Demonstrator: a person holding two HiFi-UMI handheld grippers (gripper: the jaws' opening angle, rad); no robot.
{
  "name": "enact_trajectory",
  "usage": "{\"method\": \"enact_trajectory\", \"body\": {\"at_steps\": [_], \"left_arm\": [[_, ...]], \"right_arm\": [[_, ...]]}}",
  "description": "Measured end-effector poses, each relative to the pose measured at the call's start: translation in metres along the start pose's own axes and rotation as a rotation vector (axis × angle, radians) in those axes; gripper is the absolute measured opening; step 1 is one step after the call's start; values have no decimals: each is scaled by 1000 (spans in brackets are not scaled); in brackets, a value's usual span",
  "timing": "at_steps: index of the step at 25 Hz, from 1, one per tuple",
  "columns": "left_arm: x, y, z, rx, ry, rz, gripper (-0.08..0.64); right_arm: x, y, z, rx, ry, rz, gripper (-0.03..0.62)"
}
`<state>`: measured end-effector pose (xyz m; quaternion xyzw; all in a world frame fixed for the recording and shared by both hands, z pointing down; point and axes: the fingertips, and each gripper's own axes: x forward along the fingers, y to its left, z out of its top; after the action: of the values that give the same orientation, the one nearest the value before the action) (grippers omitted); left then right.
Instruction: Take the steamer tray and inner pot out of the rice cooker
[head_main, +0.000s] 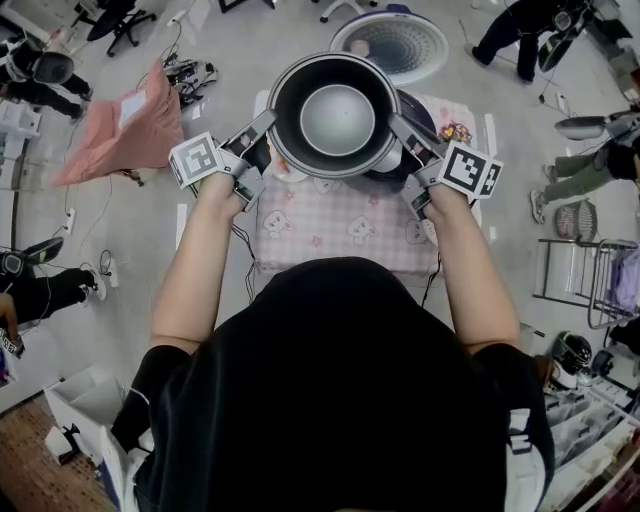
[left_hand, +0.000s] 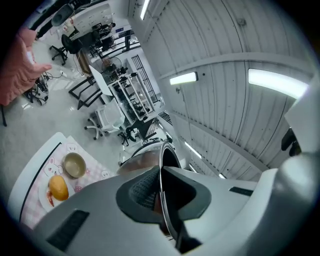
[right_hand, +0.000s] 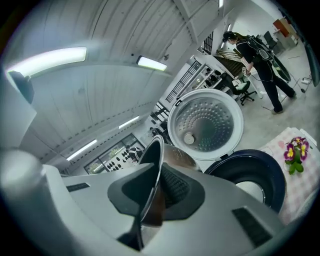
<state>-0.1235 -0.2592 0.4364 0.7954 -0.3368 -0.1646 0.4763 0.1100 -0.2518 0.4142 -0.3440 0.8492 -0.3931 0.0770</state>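
Note:
The round metal inner pot hangs above the pink checked table, held by its rim from both sides. My left gripper is shut on the pot's left rim, and the thin edge runs between its pads. My right gripper is shut on the right rim in the same way. The dark blue rice cooker body stands below and behind the pot, its white lid open. I cannot pick out a steamer tray for certain.
A plate with an orange item and a small bowl sit on the table's left part. A small flower stands at its right. A pink draped object, a wire rack and people stand on the floor around.

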Motion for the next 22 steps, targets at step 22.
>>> {"method": "enact_trajectory", "body": {"at_steps": [22], "left_arm": [[-156, 94, 22, -67, -34, 105, 35]], "right_arm": [[101, 58, -137, 45, 160, 22, 48]]}}
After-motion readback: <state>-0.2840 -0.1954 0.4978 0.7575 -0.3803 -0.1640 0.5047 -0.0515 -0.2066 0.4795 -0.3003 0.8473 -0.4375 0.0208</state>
